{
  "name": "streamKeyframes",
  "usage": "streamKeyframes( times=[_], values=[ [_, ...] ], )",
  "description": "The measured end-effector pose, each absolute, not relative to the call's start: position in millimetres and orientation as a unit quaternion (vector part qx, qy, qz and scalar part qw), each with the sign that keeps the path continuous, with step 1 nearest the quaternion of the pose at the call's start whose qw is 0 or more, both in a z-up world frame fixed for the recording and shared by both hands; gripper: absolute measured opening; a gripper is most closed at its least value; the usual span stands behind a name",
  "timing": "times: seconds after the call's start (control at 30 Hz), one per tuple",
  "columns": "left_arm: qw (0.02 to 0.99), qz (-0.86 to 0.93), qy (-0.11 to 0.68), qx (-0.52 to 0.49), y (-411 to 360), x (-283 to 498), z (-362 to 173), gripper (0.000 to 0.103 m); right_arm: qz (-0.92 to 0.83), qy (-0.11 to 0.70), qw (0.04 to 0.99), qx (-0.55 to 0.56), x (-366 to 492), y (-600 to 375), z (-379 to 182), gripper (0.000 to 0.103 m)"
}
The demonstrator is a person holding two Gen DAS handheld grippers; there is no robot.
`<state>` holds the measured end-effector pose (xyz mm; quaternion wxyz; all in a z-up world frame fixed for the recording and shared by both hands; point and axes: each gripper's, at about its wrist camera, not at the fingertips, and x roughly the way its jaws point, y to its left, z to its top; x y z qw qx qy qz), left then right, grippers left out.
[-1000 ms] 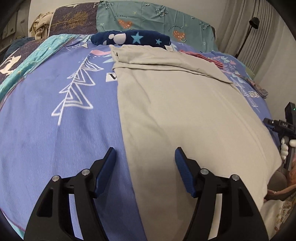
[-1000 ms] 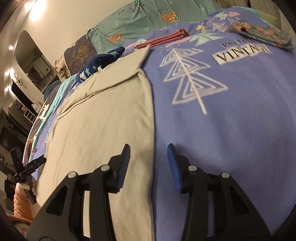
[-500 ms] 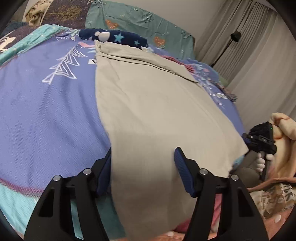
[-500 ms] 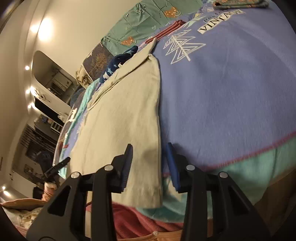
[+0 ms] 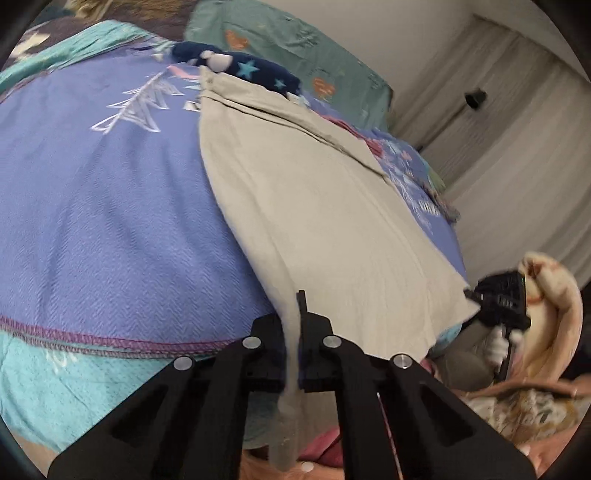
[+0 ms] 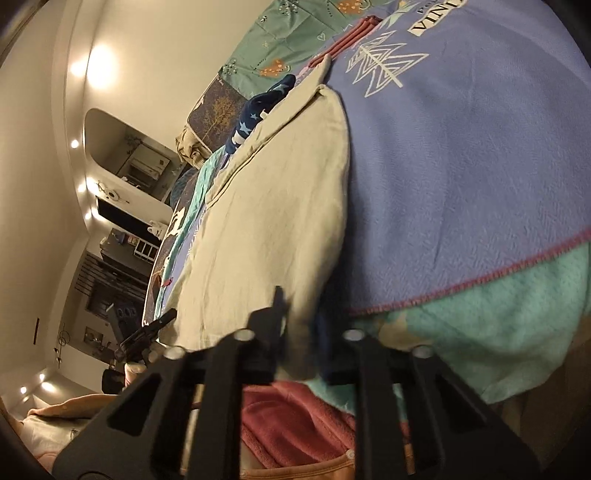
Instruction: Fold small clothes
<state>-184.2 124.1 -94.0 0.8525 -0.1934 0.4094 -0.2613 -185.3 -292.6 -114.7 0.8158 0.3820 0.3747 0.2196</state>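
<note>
A beige garment (image 5: 314,206) lies flat and lengthwise on the blue blanket (image 5: 110,221), with its far end folded over. My left gripper (image 5: 295,325) is closing its jaws on the garment's near left corner, and the cloth is pinched between the pads and hangs below them. In the right wrist view the same garment (image 6: 277,206) runs away from me. My right gripper (image 6: 301,325) is closing its jaws on the near right corner, with bunched cloth between the fingers. The right gripper (image 5: 498,306) also shows at that corner in the left wrist view.
A navy star-print garment (image 5: 258,72) lies just past the beige one's far end, with a folded red piece (image 6: 351,35) next to it. A green pillow (image 5: 295,40) sits at the head of the bed. Curtains (image 5: 517,129) hang on the right. Pink clothing (image 6: 295,417) lies under the bed's near edge.
Both grippers pulled back to the garment's near edge and went from open to clamped on its two near corners. Both views have tilted.
</note>
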Motion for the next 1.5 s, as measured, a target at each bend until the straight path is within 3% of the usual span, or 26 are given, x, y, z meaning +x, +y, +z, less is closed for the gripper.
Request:
streamKeyframes(
  times=[0.27,0.5,0.73,0.93,1.5],
  values=[
    [0.895,-0.297,0.264,-0.204,121.7,-196.4,-7.0,0.003,0.27,0.256,0.855,0.361,-183.0,-284.7,-31.2,0.007],
    [0.903,-0.31,0.199,-0.221,138.7,-248.4,38.5,0.004,0.27,0.174,0.884,0.341,-244.3,-304.2,19.1,0.007],
    [0.894,-0.312,0.235,-0.221,126.5,-233.6,25.1,0.004,0.227,0.204,0.894,0.327,-242.4,-305.5,10.3,0.008],
    [0.886,-0.299,0.269,-0.232,118.8,-183.0,15.8,0.004,0.212,0.221,0.882,0.358,-183.6,-307.4,-4.6,0.008],
    [0.933,-0.208,0.263,-0.132,87.8,-27.5,32.9,0.005,0.156,0.212,0.919,0.294,-4.9,-291.8,10.9,0.008]
  ],
)
